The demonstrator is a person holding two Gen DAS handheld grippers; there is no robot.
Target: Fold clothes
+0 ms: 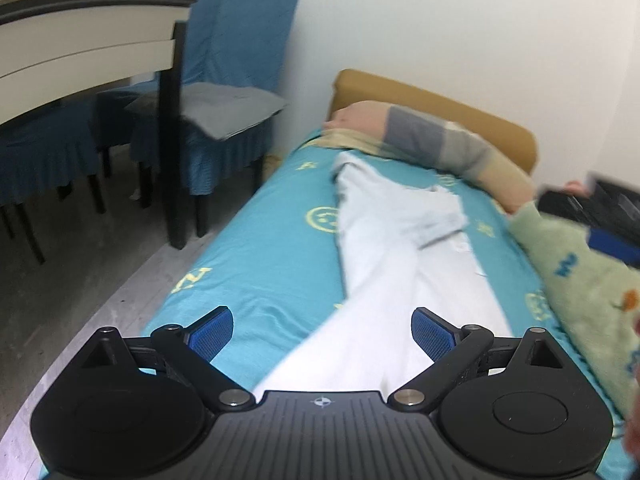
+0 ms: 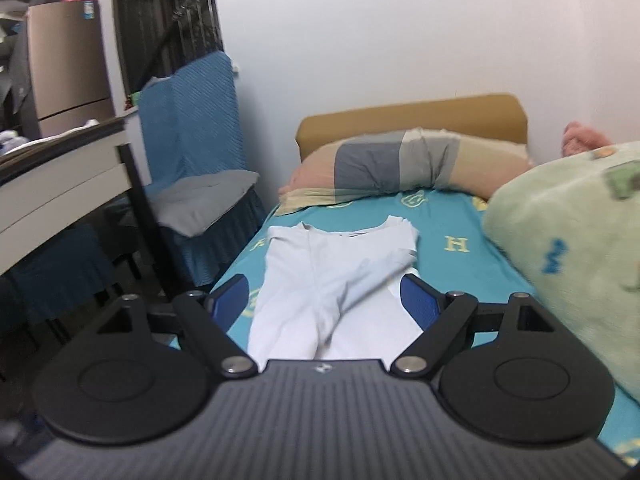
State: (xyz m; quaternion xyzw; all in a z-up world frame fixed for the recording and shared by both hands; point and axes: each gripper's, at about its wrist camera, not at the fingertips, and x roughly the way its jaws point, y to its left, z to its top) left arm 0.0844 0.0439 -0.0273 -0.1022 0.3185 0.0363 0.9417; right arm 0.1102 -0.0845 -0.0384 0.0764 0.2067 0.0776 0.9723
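A white shirt (image 2: 336, 276) lies on the turquoise bed sheet (image 2: 452, 276), its sides folded in toward the middle and its collar toward the pillow. In the left wrist view the same white shirt (image 1: 392, 248) runs lengthwise down the bed. My left gripper (image 1: 322, 334) hovers over the shirt's near end, blue pads wide apart and nothing pinched between them. My right gripper (image 2: 324, 300) is held above the near part of the shirt, its jaws wide apart and empty. The other hand's device (image 1: 592, 204) shows blurred at the right edge of the left wrist view.
A striped pillow (image 2: 400, 168) lies against the tan headboard (image 2: 412, 116). A green fleece blanket (image 2: 568, 248) is heaped along the bed's right side. Left of the bed stand blue-covered chairs (image 2: 188, 132) with a grey cushion (image 2: 204, 196), and a table (image 2: 60, 184).
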